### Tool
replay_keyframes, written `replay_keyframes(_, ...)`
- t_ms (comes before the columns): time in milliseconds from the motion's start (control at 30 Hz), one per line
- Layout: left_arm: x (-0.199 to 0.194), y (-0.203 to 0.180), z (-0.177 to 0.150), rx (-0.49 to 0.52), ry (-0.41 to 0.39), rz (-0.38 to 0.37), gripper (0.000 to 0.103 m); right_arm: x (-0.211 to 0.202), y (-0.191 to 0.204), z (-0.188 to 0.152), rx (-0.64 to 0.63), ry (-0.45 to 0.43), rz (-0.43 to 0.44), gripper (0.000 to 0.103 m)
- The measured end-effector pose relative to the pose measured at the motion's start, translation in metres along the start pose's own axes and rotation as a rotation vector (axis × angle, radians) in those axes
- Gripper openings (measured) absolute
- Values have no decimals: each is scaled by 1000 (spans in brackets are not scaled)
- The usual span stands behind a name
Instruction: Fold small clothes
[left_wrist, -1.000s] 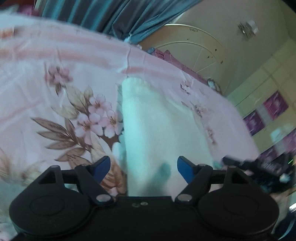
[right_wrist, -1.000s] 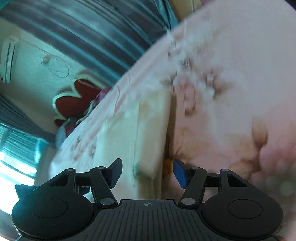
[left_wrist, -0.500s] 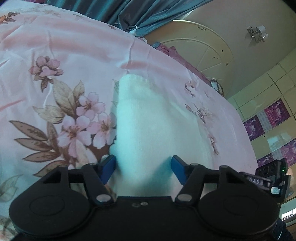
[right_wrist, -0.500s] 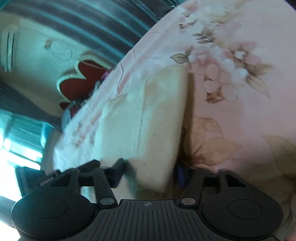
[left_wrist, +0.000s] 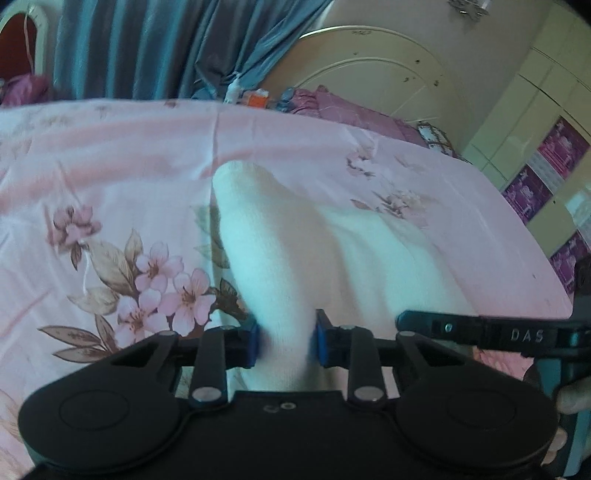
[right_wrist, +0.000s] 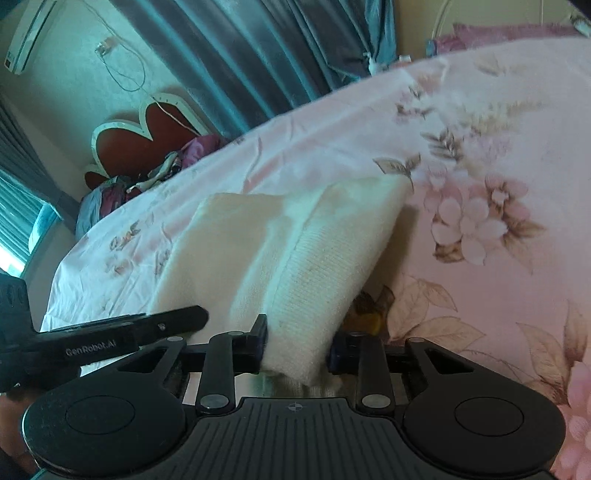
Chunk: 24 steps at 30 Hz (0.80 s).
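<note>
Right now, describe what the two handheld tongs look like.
Both tongs are matte black plastic. The left tongs have two round housings, linkage arms with silver pivot screws, and blue pads. The right tongs match, with a ribbed black base bearing a small crosshair mark. Seen side-on from each other's cameras, white lettering shows: "GenRobot.AI" on the left, "DAS" on the right.

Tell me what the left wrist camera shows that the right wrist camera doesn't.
Only the left wrist view shows the cream arched headboard and the wardrobe doors with purple panels. Only the right wrist view shows the red heart-shaped headboard and the wall air conditioner. Both show the white knit garment on the pink floral bedsheet, the teal curtains, and a gripper closing on a garment corner: left gripper, right gripper.
</note>
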<state>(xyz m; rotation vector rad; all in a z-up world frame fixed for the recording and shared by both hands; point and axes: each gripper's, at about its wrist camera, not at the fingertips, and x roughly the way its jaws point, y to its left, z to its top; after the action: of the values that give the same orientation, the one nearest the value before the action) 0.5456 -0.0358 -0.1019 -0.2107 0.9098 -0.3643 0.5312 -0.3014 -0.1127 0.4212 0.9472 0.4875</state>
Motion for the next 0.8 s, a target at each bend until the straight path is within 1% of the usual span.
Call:
replay_keyframes(133, -26, 2, 0, 42, -26, -16, 27, -14, 35, -2, -58, -32, -25, 29)
replay_keyframes(333, -73, 30, 0, 61, -59, -20, 27, -12, 95, -6, -103, -52, -17, 29)
replay_keyframes(533, -115, 79, -7, 57, -70, 14, 27, 20, 152, -19, -136, -36, 18, 29)
replay_keyframes(800, -155, 154, -22, 23, -54, 75, 27, 87, 226, -45, -138, 7, 74, 29)
